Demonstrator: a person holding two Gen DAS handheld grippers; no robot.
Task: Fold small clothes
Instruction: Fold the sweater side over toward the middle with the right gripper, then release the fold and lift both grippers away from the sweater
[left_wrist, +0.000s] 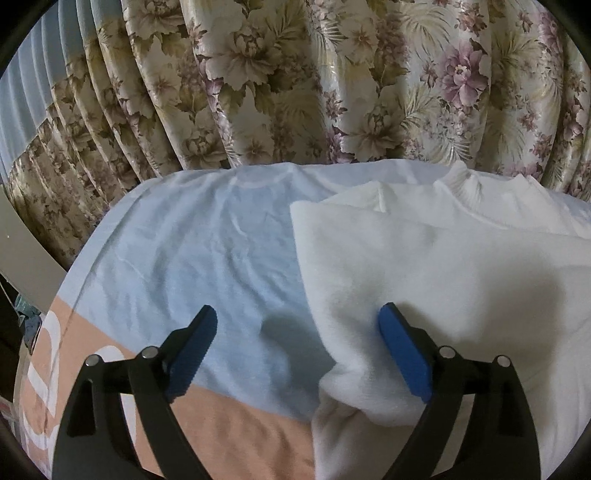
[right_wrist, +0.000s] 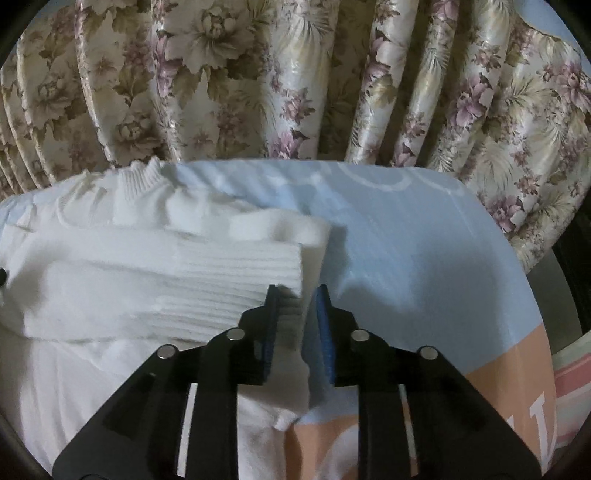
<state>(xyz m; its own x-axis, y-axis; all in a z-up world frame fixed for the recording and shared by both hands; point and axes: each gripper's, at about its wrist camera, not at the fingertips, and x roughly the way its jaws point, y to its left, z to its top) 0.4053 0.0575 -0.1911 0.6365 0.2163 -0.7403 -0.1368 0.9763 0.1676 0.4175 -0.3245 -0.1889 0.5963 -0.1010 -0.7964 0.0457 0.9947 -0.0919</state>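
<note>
A: Where is the garment?

B: The white sweater (left_wrist: 461, 266) fills the right half of the left wrist view, lying on the pale blue and peach sheet (left_wrist: 207, 251), with its ribbed collar (right_wrist: 142, 181) toward the flowered curtain (left_wrist: 295, 81) at the top of the frame. In the right wrist view a sleeve is folded across the body, and its ribbed cuff (right_wrist: 236, 291) ends at the centre of the frame.

A: And the grippers?

B: The left gripper (left_wrist: 297, 334) stands wide apart and holds nothing. One blue pad (left_wrist: 402, 354) rests at the sweater's edge in the lower right, the other hangs over bare sheet. The right gripper (right_wrist: 295, 317) has a narrow gap with the cuff's corner sitting in it. The left finger looks against the knit, while a dark slit shows beside the right pad, so I judge the grip loosened rather than clenched.

A: What could go wrong?

B: If that gripper pulls back while the knit still catches on a pad, it could drag the cuff off the body and undo the fold. The knit is thick and springy, so the sleeve may also creep open by itself.

A: Anything on the left side?

B: Yes. The bunched hem in the lower middle of the left view sits under that pad. Closing there could pinch the sheet with the sweater, and a lift would then wrinkle both.
</note>
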